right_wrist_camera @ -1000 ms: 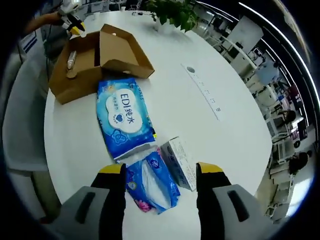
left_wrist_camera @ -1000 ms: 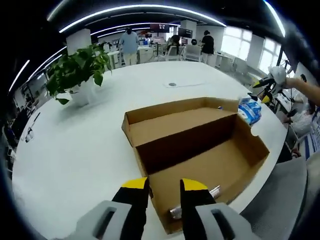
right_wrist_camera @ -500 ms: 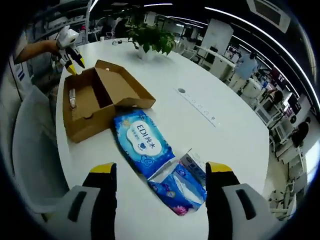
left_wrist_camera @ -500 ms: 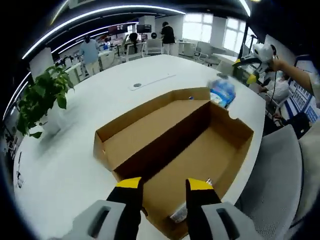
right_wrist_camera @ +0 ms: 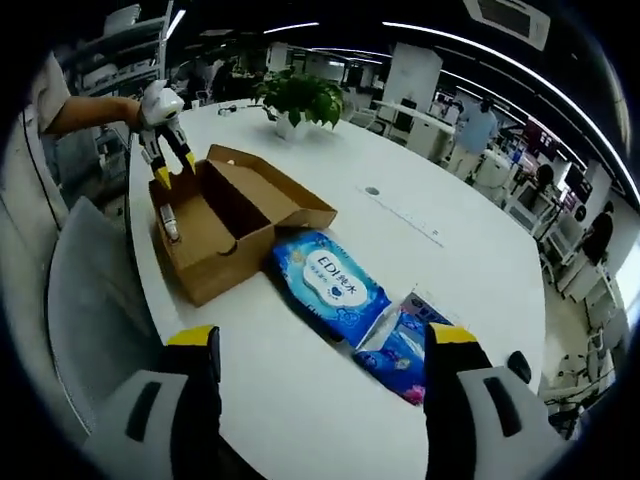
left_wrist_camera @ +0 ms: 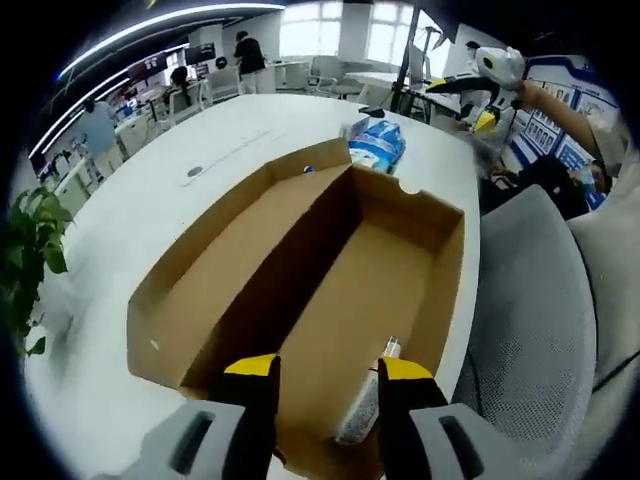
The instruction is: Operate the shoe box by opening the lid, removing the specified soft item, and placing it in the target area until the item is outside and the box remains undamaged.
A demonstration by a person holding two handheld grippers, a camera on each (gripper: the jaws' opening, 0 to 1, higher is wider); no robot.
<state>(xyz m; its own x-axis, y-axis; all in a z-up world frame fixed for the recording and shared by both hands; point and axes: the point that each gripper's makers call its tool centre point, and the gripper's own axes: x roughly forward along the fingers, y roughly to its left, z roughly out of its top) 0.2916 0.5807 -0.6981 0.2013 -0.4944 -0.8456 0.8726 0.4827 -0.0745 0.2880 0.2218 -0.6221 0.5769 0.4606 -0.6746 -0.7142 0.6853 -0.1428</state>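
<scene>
In the left gripper view, my left gripper point(left_wrist_camera: 325, 375) hangs over the near end of the shoe box point(left_wrist_camera: 300, 290), whose lid is already swung open and lying flat on the white table point(left_wrist_camera: 150, 180). My fingers there are a little apart, pinching nothing and touching nothing. Below and between them, on the box floor against its near wall, lies a slim silvery tube point(left_wrist_camera: 365, 400); I can't tell what it is. Past the far end of the box, by the table's edge, sits the blue soft pack point(left_wrist_camera: 378, 148), and beyond it the right gripper point(left_wrist_camera: 480, 95) held up in the air.

In the right gripper view, my right gripper point(right_wrist_camera: 315, 350) is spread wide, empty, and lifted clear of the table. The blue wet-wipe pack point(right_wrist_camera: 335, 285) lies flat just beside the open box point(right_wrist_camera: 215, 225), with a smaller blue tissue pack point(right_wrist_camera: 405, 345) and a small carton point(right_wrist_camera: 430, 305) next to it. The left gripper point(right_wrist_camera: 165, 125) hovers at the box's far end.

I judge the soft item out and placed, the box intact; little remains but drawing back.
</scene>
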